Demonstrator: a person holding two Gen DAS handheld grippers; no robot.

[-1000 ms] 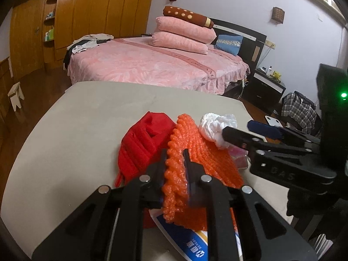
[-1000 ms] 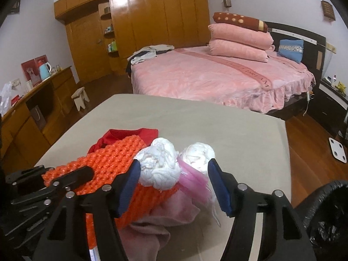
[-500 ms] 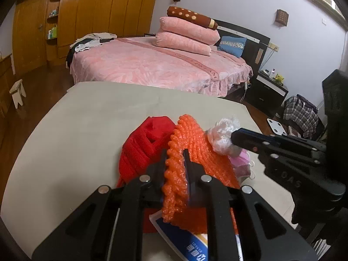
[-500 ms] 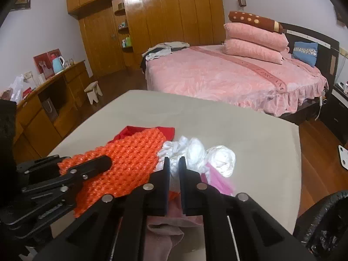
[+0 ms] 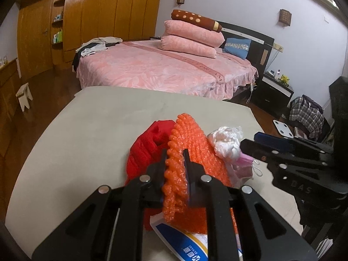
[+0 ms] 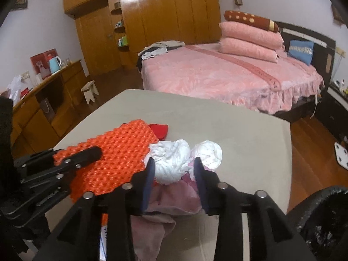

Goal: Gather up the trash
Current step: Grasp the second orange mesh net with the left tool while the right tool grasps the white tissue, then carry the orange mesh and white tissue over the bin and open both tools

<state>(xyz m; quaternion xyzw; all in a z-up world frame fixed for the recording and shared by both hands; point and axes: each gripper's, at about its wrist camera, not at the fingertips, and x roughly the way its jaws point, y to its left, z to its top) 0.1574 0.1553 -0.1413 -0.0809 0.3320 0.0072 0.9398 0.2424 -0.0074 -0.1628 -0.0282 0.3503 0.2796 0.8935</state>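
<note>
Nothing had reached the black bin (image 6: pixel 324 224) yet; all the trash lay piled on the table (image 5: pixel 97 117). My left tool (image 5: pixel 175 169) was clamped on the orange mesh (image 5: pixel 191 148). My right tool (image 6: pixel 174 174) stood apart around the white wad (image 6: pixel 171 163).

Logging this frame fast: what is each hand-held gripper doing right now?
Left hand-held gripper: shut on the orange mesh.
Right hand-held gripper: open, fingers either side of the white wad.
</note>
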